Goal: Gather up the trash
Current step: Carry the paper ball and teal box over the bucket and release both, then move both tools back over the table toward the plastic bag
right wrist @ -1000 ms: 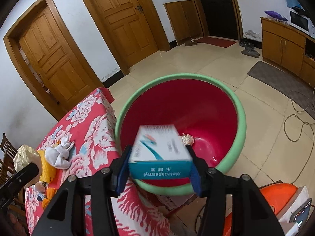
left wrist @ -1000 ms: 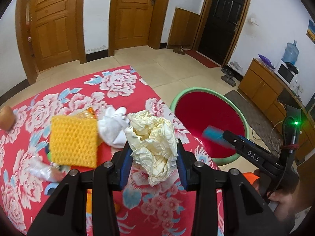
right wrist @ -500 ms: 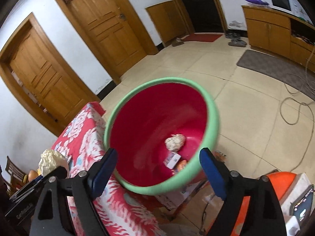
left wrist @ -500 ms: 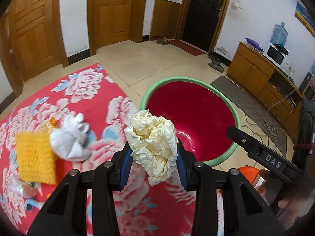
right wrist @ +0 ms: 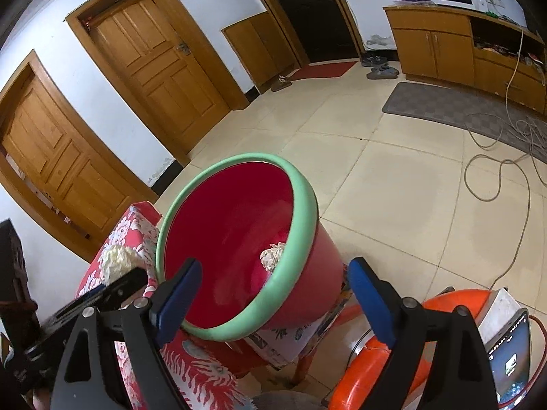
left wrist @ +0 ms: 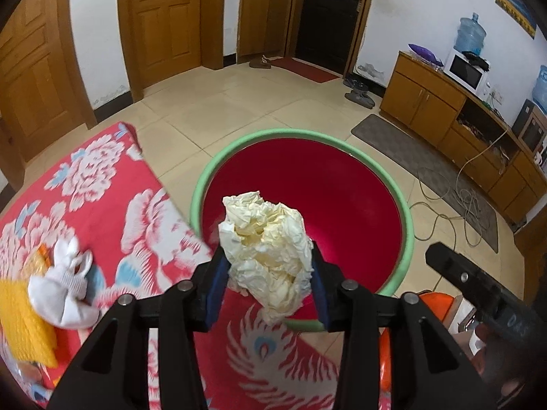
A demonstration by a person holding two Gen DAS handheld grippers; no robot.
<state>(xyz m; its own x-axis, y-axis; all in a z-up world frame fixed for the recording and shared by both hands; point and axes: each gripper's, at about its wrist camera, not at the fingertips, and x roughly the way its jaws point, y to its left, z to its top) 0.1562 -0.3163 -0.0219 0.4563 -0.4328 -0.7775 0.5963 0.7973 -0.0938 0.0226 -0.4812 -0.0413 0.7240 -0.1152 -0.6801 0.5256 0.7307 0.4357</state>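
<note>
Over the red basin (left wrist: 403, 215) we now carry the crumpled paper ball (left wrist: 266, 253); a second ago it hung above the flowered tablecloth (left wrist: 102, 205). Our left gripper (left wrist: 268, 285) has begun to part its jaws, though the wad sits between the blue pads, seemingly touching both, so the drop is starting, not done. Our right gripper (right wrist: 273, 297) held a small box a second ago; now its jaws stand wide, opening a little more, with nothing between them. That box presumably lies in the basin (right wrist: 301, 205) below the rim, where only a pale wad (right wrist: 273, 256) shows. On the cloth a white rag (left wrist: 65, 290) and a yellow pad (left wrist: 24, 317) await collection.
</note>
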